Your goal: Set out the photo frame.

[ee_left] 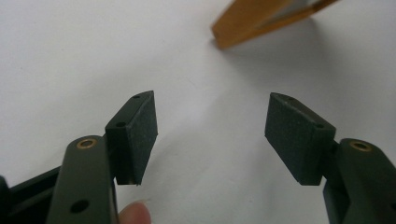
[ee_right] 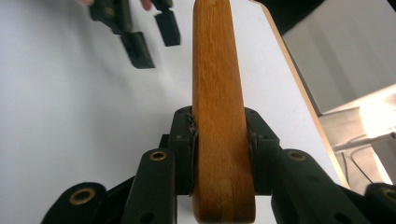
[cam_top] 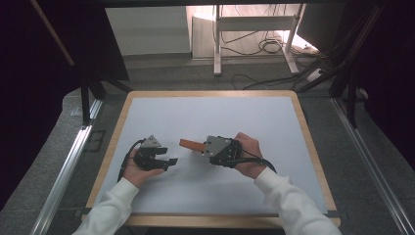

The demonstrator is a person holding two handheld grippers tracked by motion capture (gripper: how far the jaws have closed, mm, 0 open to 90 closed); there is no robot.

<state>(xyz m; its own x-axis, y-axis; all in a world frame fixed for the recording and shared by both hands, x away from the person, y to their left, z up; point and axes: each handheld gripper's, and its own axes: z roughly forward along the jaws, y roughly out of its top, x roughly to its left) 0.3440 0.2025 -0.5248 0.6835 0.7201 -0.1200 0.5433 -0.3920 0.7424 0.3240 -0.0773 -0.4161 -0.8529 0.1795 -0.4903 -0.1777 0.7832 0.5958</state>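
A brown wooden handle-like piece [cam_top: 190, 145] with a rounded end is held just above the white mat near the table's middle. My right gripper [cam_top: 203, 148] is shut on it; in the right gripper view the pads [ee_right: 186, 149] press on both sides of the wood [ee_right: 217, 84], which points away from the camera. To its left, my left gripper [cam_top: 169, 161] rests in a hand, open with nothing between its pads [ee_left: 140, 130]. From the left gripper [ee_left: 217, 135], the wood's tip [ee_left: 252, 21] appears farther off. The left gripper [ee_right: 149, 32] also appears at the top of the right gripper view.
The white mat [cam_top: 210, 112] covers a table with a wooden rim [cam_top: 309, 142]. Behind the table stand white frame legs [cam_top: 217, 44] with cables [cam_top: 266, 46] on the floor. Metal rails [cam_top: 63, 171] run along both sides.
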